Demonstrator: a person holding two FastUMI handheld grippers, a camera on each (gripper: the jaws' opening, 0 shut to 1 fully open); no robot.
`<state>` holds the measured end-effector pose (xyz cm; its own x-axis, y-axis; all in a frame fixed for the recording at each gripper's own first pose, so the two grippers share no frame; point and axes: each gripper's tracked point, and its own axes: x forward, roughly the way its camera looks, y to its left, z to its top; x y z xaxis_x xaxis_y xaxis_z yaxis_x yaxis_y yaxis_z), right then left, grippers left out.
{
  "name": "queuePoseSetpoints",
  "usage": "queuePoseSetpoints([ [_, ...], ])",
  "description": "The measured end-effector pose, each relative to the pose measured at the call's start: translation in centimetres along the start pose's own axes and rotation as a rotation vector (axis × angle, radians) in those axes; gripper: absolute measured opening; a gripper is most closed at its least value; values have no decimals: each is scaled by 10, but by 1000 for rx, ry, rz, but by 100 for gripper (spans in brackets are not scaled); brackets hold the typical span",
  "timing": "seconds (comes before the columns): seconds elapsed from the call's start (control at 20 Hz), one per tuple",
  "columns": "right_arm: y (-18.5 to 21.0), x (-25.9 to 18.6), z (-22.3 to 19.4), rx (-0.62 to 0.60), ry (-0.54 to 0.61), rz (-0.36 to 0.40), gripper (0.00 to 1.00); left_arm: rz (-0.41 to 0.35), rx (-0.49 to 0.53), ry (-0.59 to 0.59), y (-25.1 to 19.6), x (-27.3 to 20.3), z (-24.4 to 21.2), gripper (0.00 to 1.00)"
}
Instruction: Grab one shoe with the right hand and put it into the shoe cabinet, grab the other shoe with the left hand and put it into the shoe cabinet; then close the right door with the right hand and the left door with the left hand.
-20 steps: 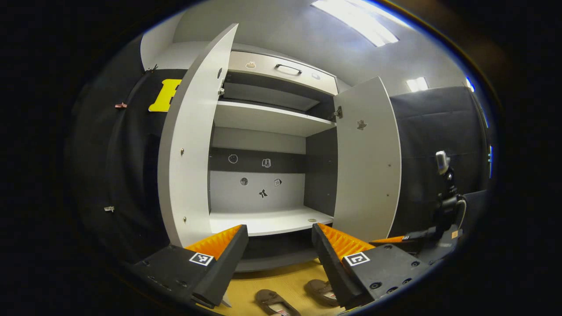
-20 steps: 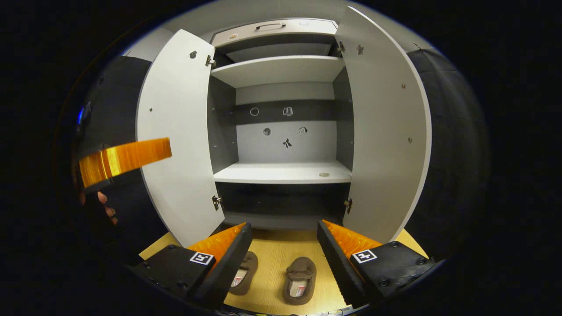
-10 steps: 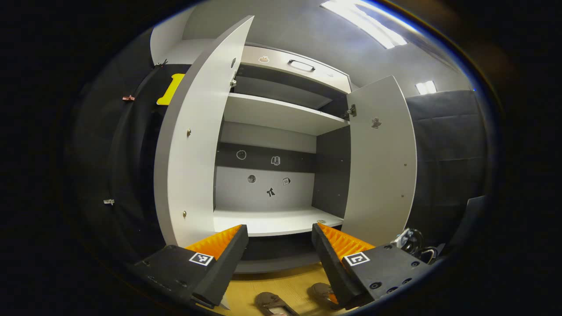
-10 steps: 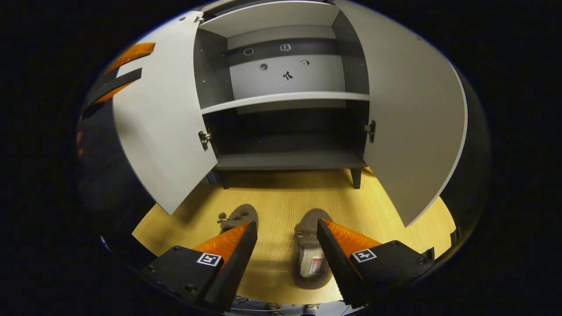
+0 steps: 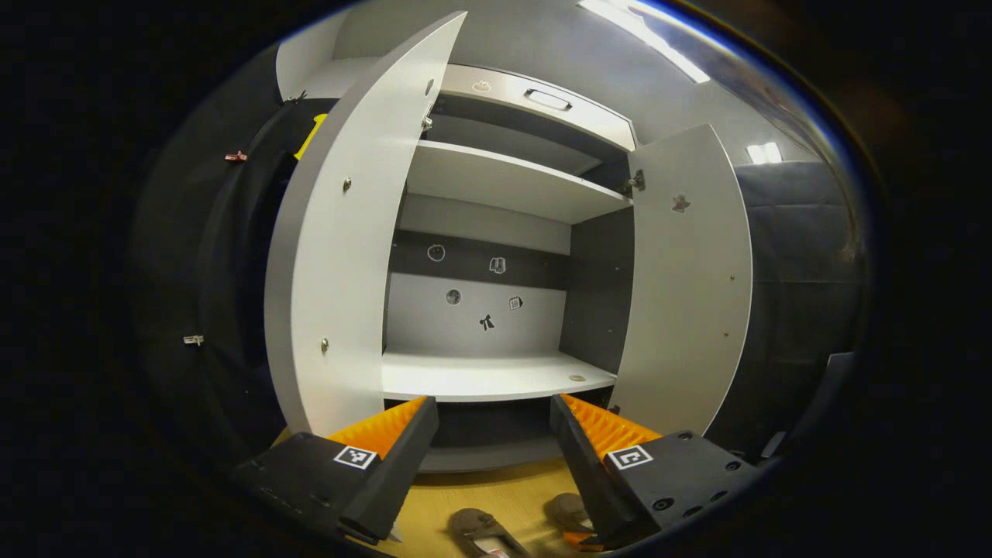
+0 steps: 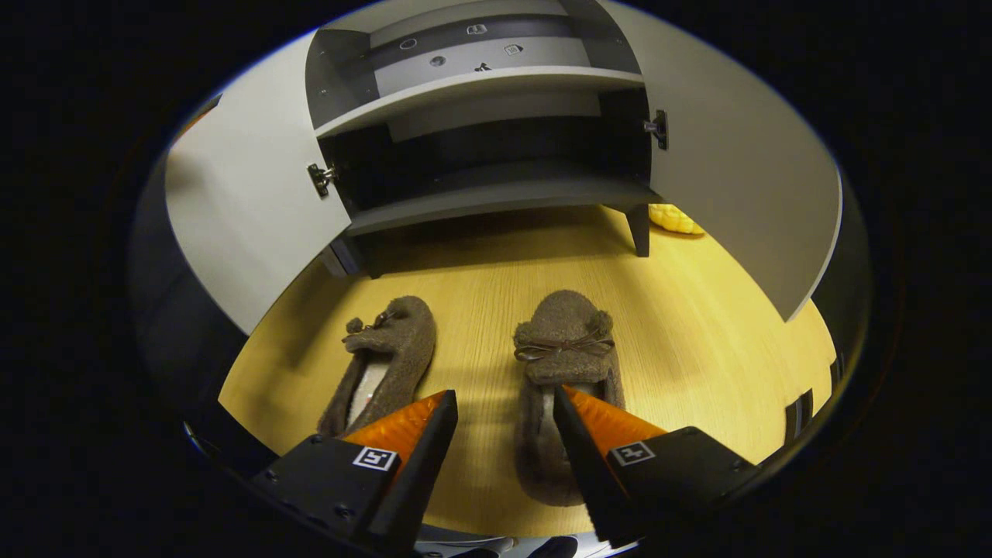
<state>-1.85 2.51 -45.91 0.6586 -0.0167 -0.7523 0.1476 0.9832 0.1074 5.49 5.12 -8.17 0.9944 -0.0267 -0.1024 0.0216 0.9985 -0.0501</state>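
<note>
Brown fuzzy slippers sat side by side on the wood floor [image 6: 697, 333] in front of the shoe cabinet [image 6: 496, 194], both doors wide open. The right shoe [image 6: 562, 341] lay toe toward the cabinet, its heel part partly under the right gripper [image 6: 504, 434], which was spread wide and holding nothing; one finger overlapped the shoe's opening, contact unclear. The left shoe [image 6: 387, 356] lay just beside it, angled a bit. The left gripper [image 5: 494, 438] was also spread wide and empty, aimed at the cabinet shelves, shoes low in its view.

Step judged: right-hand grab, not yet made. To do it well: straddle the side wall or heel rim, one finger inside the opening, then squeeze firmly since the plush will compress.

Heel of the right shoe was hidden by the fingers. Bottom compartment was dark, depth hard to read. A yellow object [image 6: 674, 219] behind the cabinet leg was unidentifiable.
</note>
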Motion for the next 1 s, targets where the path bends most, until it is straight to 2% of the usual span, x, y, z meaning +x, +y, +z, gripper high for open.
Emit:
queuePoseSetpoints([
  [0.05,-2,7,-2,7,1,2,77,5,5,8,1,1,-3,92],
  [0.2,-8,25,-1,-1,-10,-16,77,8,6,31,2,7,-17,92],
  [0.25,-9,28,0,-7,-8,-21,70,2,3,43,0,9,-21,92],
  [0.4,-7,40,5,-15,-18,-23,68,-9,4,78,-3,16,-34,92],
  [0.5,-14,49,7,-25,-18,-48,61,-10,10,88,-3,20,-38,92],
  [0.55,-16,52,5,-21,-4,-54,49,-10,13,89,-3,21,-38,92],
  [0.6,-17,56,4,-19,0,-56,46,-12,17,91,-3,23,-40,92],
  [0.65,-18,57,7,-16,2,-57,33,-12,22,93,-3,25,-40,92],
  [0.75,-21,64,8,-7,5,-61,31,-11,32,102,-2,27,-43,92],
  [0.8,-19,62,7,-1,14,-53,19,-10,34,106,-2,28,-45,92],
  [0.85,-20,59,11,-9,15,-55,25,-11,33,108,-2,30,-45,92],
  [0.9,-22,66,9,-7,-1,-75,26,-12,31,110,-3,30,-46,92],
  [0.95,-24,50,15,-18,17,-80,6,-13,30,111,-3,32,-46,92],
  [1.0,-25,62,7,-29,24,-73,6,-12,31,110,-3,32,-46,92],
])
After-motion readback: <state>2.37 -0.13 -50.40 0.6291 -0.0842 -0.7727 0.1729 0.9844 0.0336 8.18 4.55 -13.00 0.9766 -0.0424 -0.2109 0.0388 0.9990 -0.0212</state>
